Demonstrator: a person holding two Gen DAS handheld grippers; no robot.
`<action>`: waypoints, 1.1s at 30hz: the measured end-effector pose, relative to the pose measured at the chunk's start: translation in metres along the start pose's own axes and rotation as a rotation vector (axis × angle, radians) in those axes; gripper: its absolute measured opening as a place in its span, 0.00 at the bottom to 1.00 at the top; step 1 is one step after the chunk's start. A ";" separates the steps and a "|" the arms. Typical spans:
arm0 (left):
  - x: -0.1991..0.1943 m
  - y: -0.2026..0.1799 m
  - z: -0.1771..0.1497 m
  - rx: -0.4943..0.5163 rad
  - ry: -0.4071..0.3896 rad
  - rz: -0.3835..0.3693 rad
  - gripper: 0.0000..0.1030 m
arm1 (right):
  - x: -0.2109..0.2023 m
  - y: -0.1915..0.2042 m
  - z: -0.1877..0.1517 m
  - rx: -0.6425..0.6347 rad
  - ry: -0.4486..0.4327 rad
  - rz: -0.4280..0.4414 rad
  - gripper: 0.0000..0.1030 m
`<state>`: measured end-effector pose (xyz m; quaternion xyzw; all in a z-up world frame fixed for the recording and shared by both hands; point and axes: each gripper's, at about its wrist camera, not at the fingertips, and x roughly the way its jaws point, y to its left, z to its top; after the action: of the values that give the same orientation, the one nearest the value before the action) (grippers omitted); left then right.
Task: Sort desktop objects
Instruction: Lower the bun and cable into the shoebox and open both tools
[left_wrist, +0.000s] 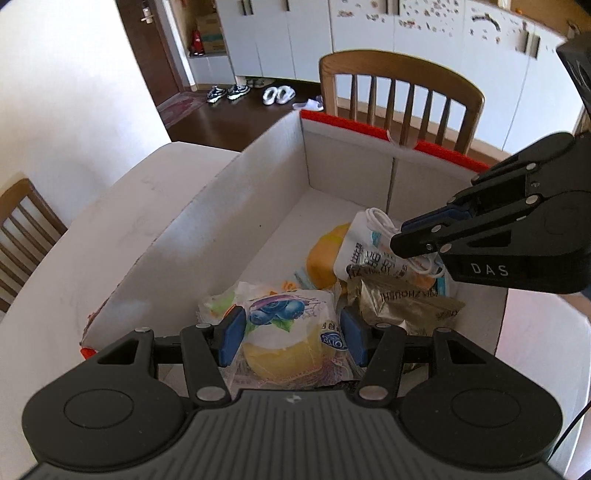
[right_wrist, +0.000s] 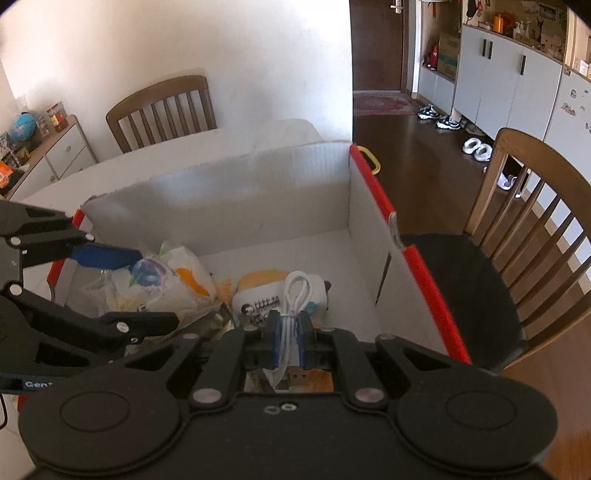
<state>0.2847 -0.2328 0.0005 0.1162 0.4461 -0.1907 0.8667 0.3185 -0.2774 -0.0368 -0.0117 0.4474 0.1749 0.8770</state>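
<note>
A white dining table (left_wrist: 122, 206) stands in a bright room with wooden chairs (left_wrist: 402, 99) drawn up to it and grey cupboards along the far wall. On it sits a white cardboard box (right_wrist: 229, 192) with a red rim, its far wall close to the table's edge by a chair.

Both grippers are over the box's near end, so the step in hand looks like dropping things in. The left gripper (left_wrist: 291, 334) has its jaws partly apart, one blue pad on each side of a snack packet (left_wrist: 284, 317) printed with blueberries; whether the pads are still pressing it I cannot tell. The right gripper (right_wrist: 291, 338) is clamped tight on a coiled white cable (right_wrist: 295, 291), held above a white pouch (right_wrist: 266, 304) and a yellow pack (left_wrist: 325, 258) already lying on the box floor.

Next, each would need to spread its jaws and lift straight up. The near corner is crowded with packets; the far half of the box floor lies bare. The grippers are close together, so rising apart would probably avoid a knock against each other or the box walls.
</note>
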 end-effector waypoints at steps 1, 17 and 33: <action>0.001 -0.001 0.000 0.005 0.002 0.001 0.55 | 0.001 0.000 -0.001 0.001 0.006 0.001 0.08; 0.001 0.004 -0.001 -0.040 0.020 -0.017 0.69 | 0.001 -0.004 -0.004 0.012 0.028 0.007 0.22; -0.020 0.006 -0.008 -0.115 -0.034 -0.047 0.83 | -0.030 -0.001 -0.005 0.016 -0.016 0.067 0.48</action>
<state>0.2713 -0.2197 0.0126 0.0523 0.4441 -0.1871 0.8747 0.2986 -0.2877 -0.0167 0.0117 0.4419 0.2005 0.8743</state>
